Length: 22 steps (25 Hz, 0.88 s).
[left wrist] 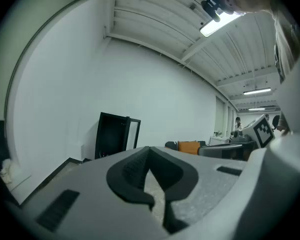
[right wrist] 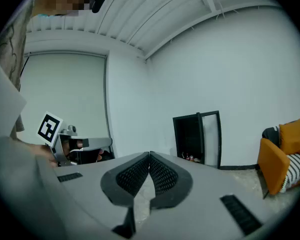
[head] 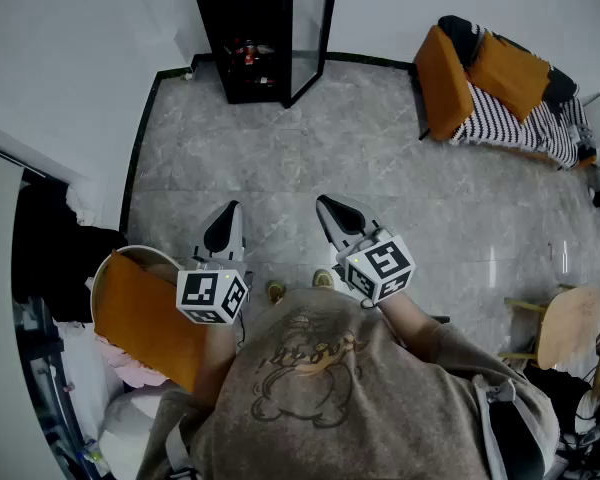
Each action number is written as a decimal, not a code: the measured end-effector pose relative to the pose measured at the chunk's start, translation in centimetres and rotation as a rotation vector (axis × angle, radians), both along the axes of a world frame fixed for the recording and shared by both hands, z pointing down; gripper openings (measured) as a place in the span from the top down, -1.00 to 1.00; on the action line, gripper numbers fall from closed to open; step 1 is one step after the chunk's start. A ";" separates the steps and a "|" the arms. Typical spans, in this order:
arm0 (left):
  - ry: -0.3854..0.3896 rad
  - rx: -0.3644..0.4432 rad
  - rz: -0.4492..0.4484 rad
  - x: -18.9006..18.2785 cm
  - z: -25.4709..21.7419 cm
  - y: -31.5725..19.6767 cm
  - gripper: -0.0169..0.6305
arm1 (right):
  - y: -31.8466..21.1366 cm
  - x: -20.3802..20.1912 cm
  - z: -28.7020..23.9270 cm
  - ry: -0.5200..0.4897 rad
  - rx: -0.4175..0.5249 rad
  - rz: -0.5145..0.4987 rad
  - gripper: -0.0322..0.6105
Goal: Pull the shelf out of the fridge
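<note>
- Against the far wall stands the black fridge [head: 258, 30], its glass door [head: 311, 28] swung open to the right; a few small items [head: 248, 52] sit low inside.
- Somewhere in that dark interior is the shelf, too small and shadowed to pick out, so it appears not yet pulled.
- Well short of the fridge, the left claw [head: 224, 230] is pressed together with nothing between its pads, held close to the person's body and aimed roughly level at the fridge.
- Just right of it, the right claw [head: 332, 208] is likewise closed tip to tip and empty, pointing the same way; both look carried at the ready, since the open door leaves the way in free.
- Bare grey stone-patterned floor [head: 380, 168] lies between the person and the fridge.
- Plain white walls enclose the room; an orange armchair [head: 442, 78] with a striped throw stands far right, another orange seat [head: 140, 316] near left, and a wooden stool [head: 570, 330] near right.
</note>
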State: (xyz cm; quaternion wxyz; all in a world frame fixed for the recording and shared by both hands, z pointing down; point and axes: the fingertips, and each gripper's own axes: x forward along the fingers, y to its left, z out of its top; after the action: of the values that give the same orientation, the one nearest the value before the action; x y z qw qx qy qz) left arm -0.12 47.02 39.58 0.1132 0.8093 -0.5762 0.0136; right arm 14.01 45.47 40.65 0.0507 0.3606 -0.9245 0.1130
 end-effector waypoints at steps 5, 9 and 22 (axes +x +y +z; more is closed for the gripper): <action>0.005 -0.005 -0.002 -0.1 0.2 -0.1 0.93 | -0.1 -0.2 0.1 0.002 0.006 -0.009 0.83; 0.003 -0.003 0.000 -0.1 0.2 -0.3 0.93 | -0.3 -0.1 -0.1 -0.019 0.007 -0.001 0.83; -0.029 0.008 0.059 -2.3 1.1 -0.3 0.93 | 0.4 -1.9 0.8 -0.058 0.001 0.041 0.83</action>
State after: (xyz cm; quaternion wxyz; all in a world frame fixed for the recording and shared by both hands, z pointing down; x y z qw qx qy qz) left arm -2.44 46.70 40.69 0.1013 0.8260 -0.5539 0.0263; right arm 12.15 45.89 41.46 0.0214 0.3759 -0.9181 0.1240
